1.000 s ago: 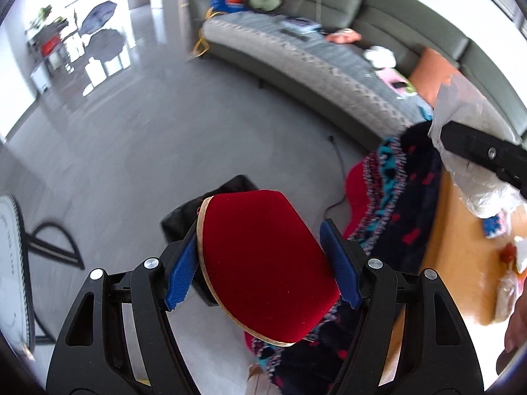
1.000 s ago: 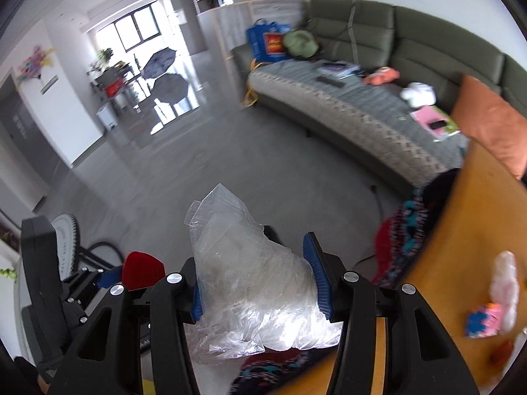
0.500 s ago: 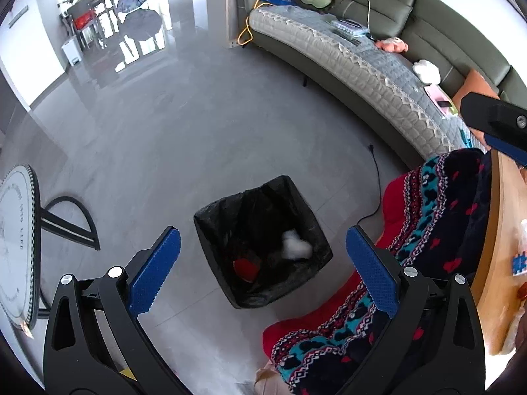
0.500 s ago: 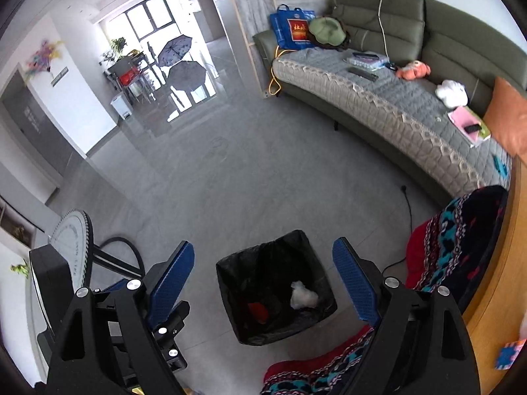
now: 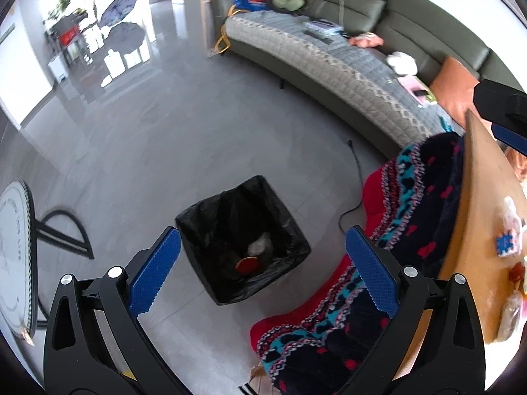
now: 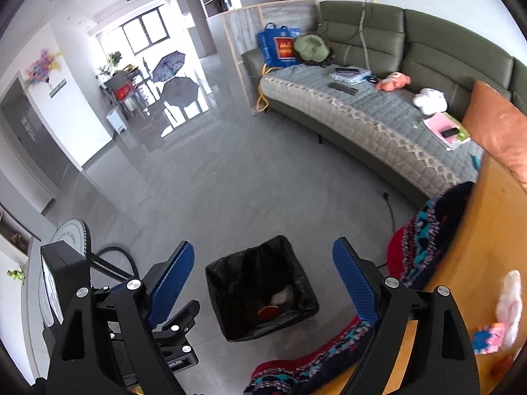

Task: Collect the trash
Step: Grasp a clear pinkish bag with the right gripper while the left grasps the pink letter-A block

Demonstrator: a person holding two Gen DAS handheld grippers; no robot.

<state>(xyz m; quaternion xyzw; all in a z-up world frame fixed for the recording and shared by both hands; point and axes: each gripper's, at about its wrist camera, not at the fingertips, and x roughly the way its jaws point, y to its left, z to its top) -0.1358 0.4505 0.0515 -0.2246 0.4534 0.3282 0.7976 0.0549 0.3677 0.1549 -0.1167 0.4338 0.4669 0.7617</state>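
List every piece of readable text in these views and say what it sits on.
"ot.AI", partial white lettering on the left hand-held gripper body, seen from the right wrist view.
Blue shopping bag on the sofa: red and yellow print, too small to read.
Round white fan guard: ring of grey letters, too blurred to read.
Wall sign: too small to read.

A green sofa (image 6: 378,52) curves at one o'clock; an orange cushion (image 6: 500,125) and patterned blanket (image 5: 425,197) lie at three o'clock.
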